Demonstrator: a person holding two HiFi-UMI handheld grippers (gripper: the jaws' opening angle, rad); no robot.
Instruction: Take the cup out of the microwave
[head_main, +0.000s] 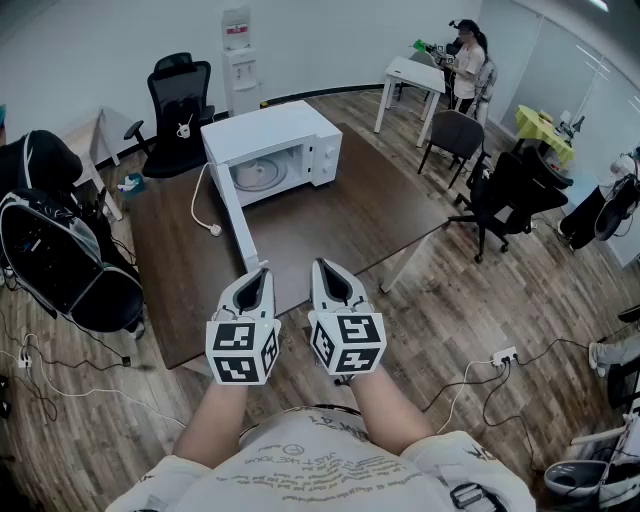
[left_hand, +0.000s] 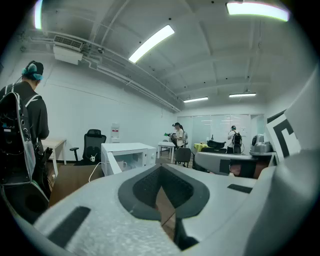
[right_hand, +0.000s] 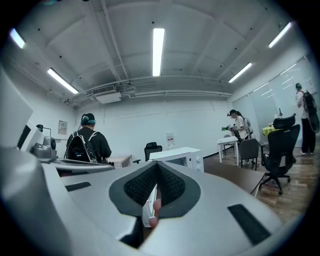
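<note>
A white microwave (head_main: 275, 135) is pictured on a dark brown table (head_main: 330, 225) in an office, its door (head_main: 232, 215) swung fully open toward the camera. A pale round shape (head_main: 262, 172) is seen inside the lit cavity; whether it is the cup or only the turntable cannot be told from any view. The left gripper (head_main: 260, 272) and the right gripper (head_main: 322, 266) are held side by side over the near edge of the table, well short of the cavity, with the left one close to the free edge of the door. The fingers of both are closed, only a sliver of background showing between the pads, and nothing is gripped by either. A white power cord (head_main: 200, 205) is trailed across the table at the microwave's left. A black office chair (head_main: 180, 115) and a water dispenser (head_main: 240, 70) are seen against the back wall, and a person (head_main: 467, 60) is seen standing at a white desk (head_main: 415, 75) at the far right
</note>
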